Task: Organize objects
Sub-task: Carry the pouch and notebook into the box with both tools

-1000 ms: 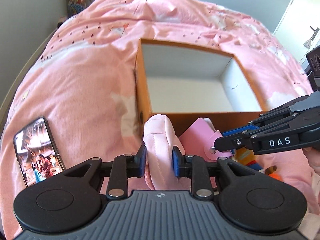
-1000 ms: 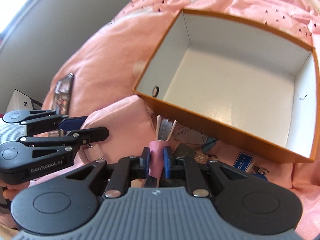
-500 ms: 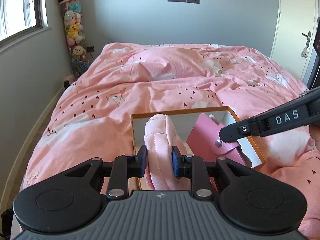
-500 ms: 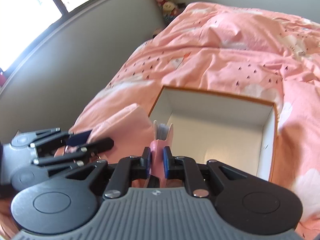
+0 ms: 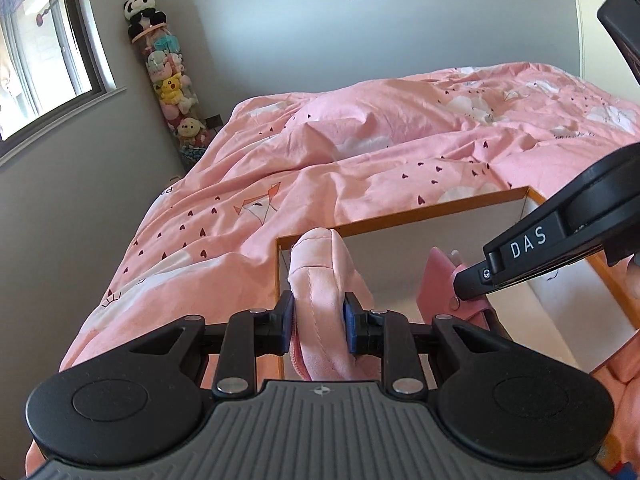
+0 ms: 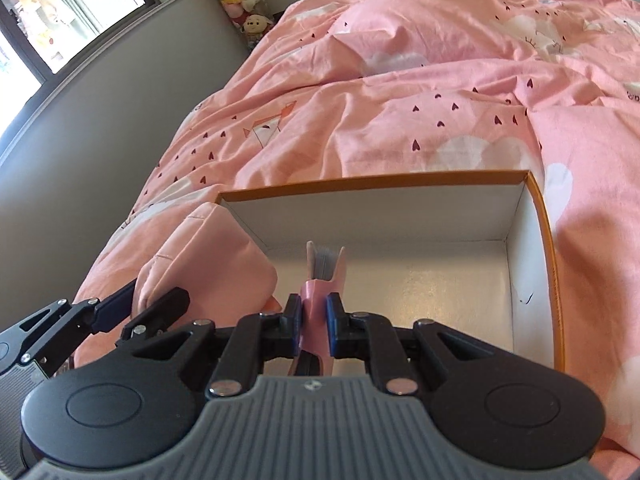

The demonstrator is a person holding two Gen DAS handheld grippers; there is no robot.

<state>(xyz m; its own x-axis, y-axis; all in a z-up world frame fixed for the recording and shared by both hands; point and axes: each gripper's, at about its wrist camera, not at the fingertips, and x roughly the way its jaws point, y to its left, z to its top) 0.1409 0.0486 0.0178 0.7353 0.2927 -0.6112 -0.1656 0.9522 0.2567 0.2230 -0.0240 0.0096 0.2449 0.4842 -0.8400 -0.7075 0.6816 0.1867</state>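
My left gripper [image 5: 320,326] is shut on a soft pink zip pouch [image 5: 320,272], held upright over the near left corner of the orange box [image 5: 400,220] with a white inside. My right gripper [image 6: 314,318] is shut on a small pink wallet [image 6: 324,268] with a stack of cards or pages showing at its top. The wallet hangs above the white floor of the box [image 6: 540,220]. In the right wrist view the left gripper [image 6: 148,300] and its pouch [image 6: 208,264] sit at the left. In the left wrist view the right gripper [image 5: 464,292] crosses from the right with the wallet [image 5: 434,280].
The box lies on a bed with a rumpled pink duvet [image 5: 400,140]. A tall column of stuffed toys [image 5: 168,80] stands in the far corner by a window [image 5: 40,60]. A grey wall runs along the bed's left side.
Both grippers rose from the clutter in front of the box and moved forward over it, each keeping its pink thing. The phone and small items dropped out of view.
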